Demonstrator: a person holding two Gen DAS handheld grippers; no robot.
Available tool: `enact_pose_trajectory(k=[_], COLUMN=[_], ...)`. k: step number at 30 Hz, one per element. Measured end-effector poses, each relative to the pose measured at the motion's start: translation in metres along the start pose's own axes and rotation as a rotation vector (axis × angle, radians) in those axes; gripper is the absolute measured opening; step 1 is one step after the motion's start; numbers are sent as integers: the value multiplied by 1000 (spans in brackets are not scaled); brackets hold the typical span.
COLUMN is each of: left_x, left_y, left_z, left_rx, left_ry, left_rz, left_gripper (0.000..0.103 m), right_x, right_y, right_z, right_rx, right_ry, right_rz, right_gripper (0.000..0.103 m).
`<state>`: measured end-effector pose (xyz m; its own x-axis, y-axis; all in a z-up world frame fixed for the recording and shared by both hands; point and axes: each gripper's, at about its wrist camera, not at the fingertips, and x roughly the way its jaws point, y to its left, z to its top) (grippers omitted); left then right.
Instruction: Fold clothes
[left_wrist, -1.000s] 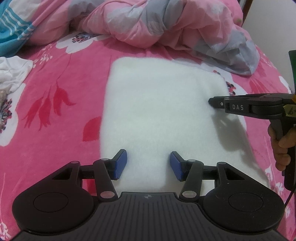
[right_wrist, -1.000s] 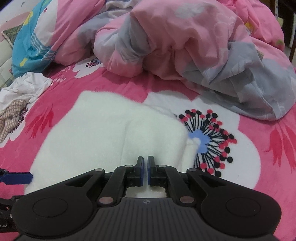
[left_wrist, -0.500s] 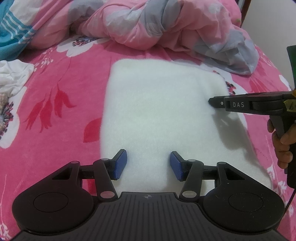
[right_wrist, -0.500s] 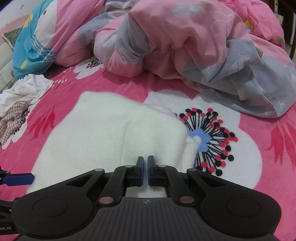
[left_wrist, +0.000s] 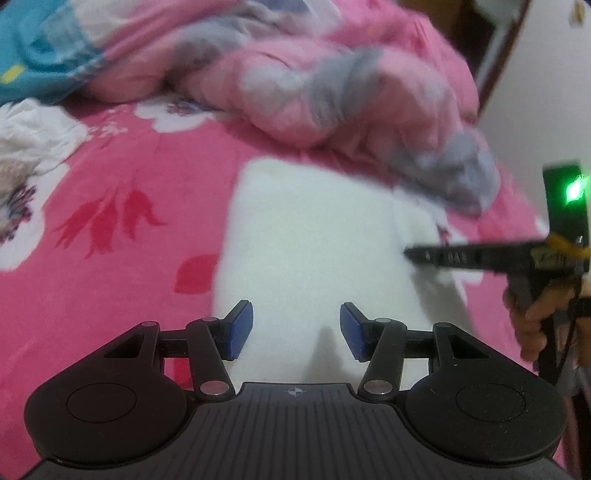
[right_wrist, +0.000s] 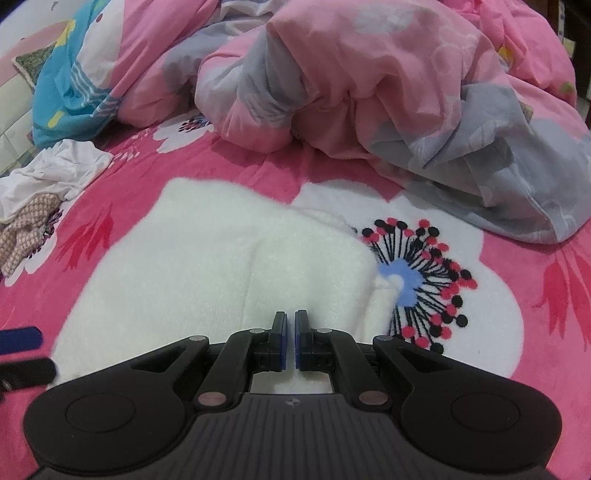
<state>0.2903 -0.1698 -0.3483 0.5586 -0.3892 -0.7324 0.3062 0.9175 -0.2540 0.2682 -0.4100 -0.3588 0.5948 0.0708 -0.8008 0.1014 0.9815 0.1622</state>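
The left gripper (left_wrist: 296, 330) has swung sideways, fingers apart, empty; right gripper (right_wrist: 290, 341) fingers closed over white garment (right_wrist: 207, 266).

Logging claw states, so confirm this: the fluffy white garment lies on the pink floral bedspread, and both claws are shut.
Not quite. Only the right claw is shut; the left claw stands open over the fluffy white garment, as the left wrist view shows. The garment does lie on the pink floral bedspread.

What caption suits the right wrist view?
Shut claw over a folded white fleece garment on a pink floral bed.
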Motion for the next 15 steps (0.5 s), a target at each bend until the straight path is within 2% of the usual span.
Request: enact_pose_trajectory(k=[5, 11, 15], left_x=[5, 30, 41], left_y=[40, 90, 107], left_z=[-4, -10, -18], left_rx=[-141, -375, -479], left_ry=[39, 153, 214], left_rz=[-22, -251, -349], left_gripper=[54, 59, 59], right_x=[0, -2, -11], right_y=[-5, -13, -23], right_z=[1, 1, 2], right_rx=[8, 44, 113], right_ry=[4, 3, -3], right_rz=[30, 68, 121], right_gripper=[2, 2, 6])
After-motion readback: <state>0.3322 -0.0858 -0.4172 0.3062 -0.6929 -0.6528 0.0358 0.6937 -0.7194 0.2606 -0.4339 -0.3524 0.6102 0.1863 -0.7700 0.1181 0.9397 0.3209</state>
